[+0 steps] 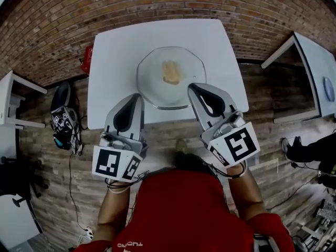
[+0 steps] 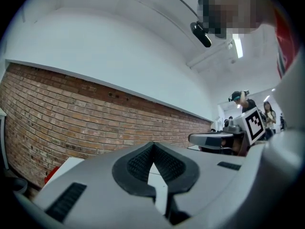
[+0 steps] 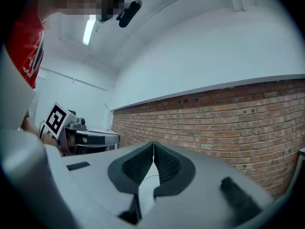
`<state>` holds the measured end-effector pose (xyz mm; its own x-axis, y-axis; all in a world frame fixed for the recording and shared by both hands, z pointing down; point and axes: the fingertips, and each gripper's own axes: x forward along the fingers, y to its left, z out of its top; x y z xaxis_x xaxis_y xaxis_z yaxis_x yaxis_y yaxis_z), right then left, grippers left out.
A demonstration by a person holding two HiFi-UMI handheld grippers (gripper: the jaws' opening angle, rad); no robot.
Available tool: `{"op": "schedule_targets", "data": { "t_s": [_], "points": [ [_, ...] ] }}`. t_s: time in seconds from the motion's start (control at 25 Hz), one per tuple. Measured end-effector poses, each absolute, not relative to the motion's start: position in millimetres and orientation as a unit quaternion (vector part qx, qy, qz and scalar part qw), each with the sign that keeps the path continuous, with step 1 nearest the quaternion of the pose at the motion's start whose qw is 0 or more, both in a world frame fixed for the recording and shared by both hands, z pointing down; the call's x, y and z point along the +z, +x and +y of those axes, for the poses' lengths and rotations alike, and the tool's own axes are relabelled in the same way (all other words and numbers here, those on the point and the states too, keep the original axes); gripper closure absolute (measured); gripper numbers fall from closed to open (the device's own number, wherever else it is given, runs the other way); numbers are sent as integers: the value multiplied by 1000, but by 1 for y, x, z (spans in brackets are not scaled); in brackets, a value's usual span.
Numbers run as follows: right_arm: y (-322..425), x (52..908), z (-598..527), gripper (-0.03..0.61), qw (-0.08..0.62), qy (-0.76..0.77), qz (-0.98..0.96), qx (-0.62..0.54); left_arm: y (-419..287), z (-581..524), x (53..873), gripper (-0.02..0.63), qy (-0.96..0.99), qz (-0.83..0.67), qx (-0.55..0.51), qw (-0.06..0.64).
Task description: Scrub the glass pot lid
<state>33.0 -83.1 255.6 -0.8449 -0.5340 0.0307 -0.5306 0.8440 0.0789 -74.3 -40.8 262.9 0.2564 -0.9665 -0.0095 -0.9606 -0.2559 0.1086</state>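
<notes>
The glass pot lid lies flat on the white table, near its front edge. A yellowish sponge sits at the lid's middle. My left gripper hovers over the table's front edge, just left of the lid, jaws shut and empty. My right gripper is shut and empty too, its tip over the lid's right front rim. The left gripper view shows my shut left gripper pointing at the brick wall. In the right gripper view my right gripper is shut the same way. Neither gripper view shows the lid.
A red object hangs at the table's left edge. A black bag and a spare marker cube lie on the floor to the left. Another white table stands at the right, and white furniture at the far left.
</notes>
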Motion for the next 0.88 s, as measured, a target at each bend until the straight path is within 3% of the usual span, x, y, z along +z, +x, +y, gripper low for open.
{"op": "schedule_targets", "data": {
  "t_s": [0.44, 0.88],
  "points": [
    [23, 267, -183, 548, 50, 262, -963, -23, -82, -129, 268, 597, 769, -637, -23, 44],
    [-33, 269, -218, 548, 68, 270, -960, -40, -117, -178, 274, 597, 788, -614, -23, 44]
  ]
}}
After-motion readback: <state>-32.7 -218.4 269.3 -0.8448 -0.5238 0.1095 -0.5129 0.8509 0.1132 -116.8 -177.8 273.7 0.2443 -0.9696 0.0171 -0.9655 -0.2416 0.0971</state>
